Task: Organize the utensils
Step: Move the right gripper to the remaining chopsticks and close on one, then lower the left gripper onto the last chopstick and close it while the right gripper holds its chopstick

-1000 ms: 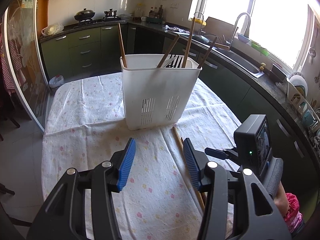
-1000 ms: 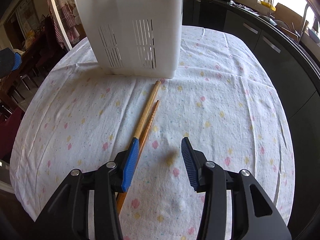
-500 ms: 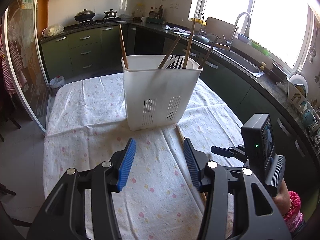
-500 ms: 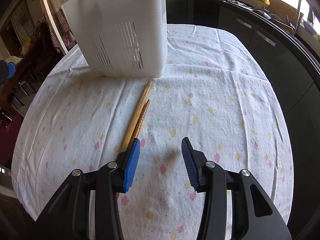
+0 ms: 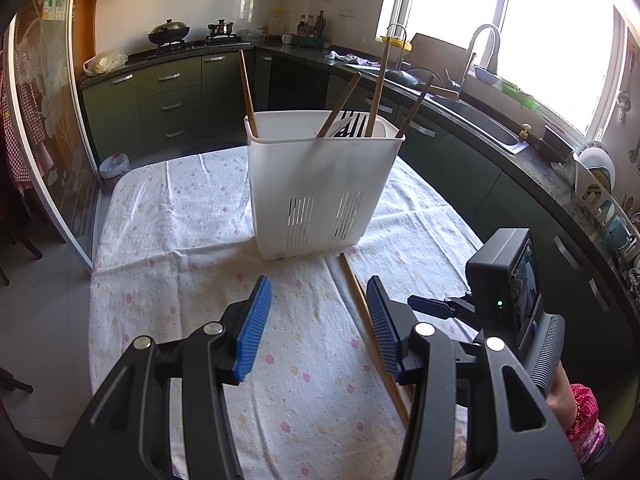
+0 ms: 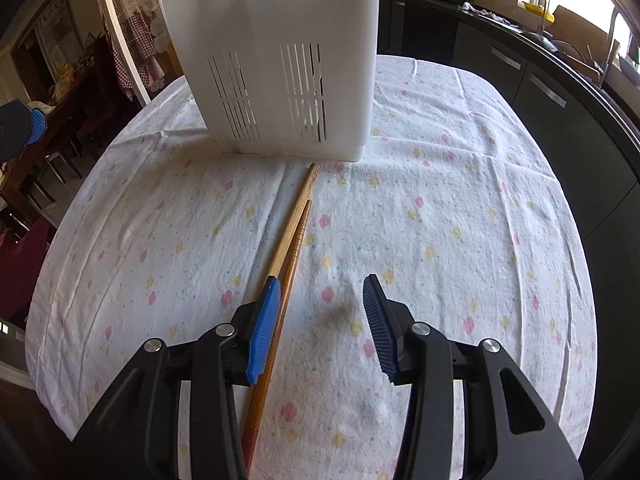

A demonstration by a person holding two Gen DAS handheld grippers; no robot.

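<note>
A white slotted utensil holder (image 5: pixel 324 184) stands on the flowered tablecloth (image 5: pixel 192 208) with several wooden chopsticks (image 5: pixel 248 92) and a black utensil upright in it. Two loose wooden chopsticks (image 6: pixel 296 232) lie side by side on the cloth, their tips just short of the holder (image 6: pixel 280 80). My right gripper (image 6: pixel 320 296) hovers open over their near half; they pass under its left finger (image 6: pixel 264 320), and nothing is pinched. My left gripper (image 5: pixel 318 292) hangs open and empty before the holder, with the loose chopsticks (image 5: pixel 356 292) beside its right finger.
The right gripper's body and camera (image 5: pixel 504 292) show at the right of the left wrist view, with a hand in a pink sleeve (image 5: pixel 580 408) below. Dark green cabinets, a sink (image 5: pixel 480 120) and a stove (image 5: pixel 188 40) ring the table. A glass door (image 5: pixel 48 140) stands to the left.
The right wrist view swayed slightly sideways and came back. Both grippers keep the same jaw width, and nothing was taken or let go.
</note>
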